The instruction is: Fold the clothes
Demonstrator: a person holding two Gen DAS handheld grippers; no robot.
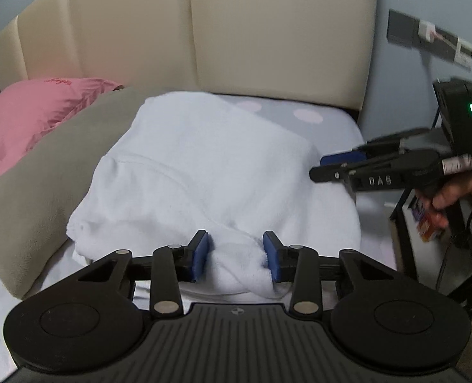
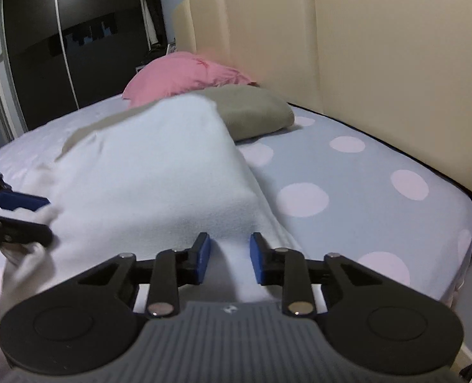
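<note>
Here the white garment (image 1: 204,172) lies bunched on the spotted sheet (image 2: 347,172) near the headboard (image 1: 267,32), partly overlapping a khaki cushion (image 1: 38,172), with a pink pillow (image 1: 34,111) behind. The left gripper (image 1: 236,252) sits low at the near edge, its jaws spread with a twisted roll of the cloth lying between the blue pads (image 1: 200,252); the pads flank the roll without squeezing it, so this reads as a grasp being lined up or just let go, and I cannot tell which. The right gripper (image 2: 229,258) is over the garment's right side, jaws likewise apart with flat cloth beneath them, gripping nothing. Probably both tools stand at opposite edges so the cloth can be lifted evenly and laid over in one fold. The fold looks unfinished: the surface is lumpy, not squared.
</note>
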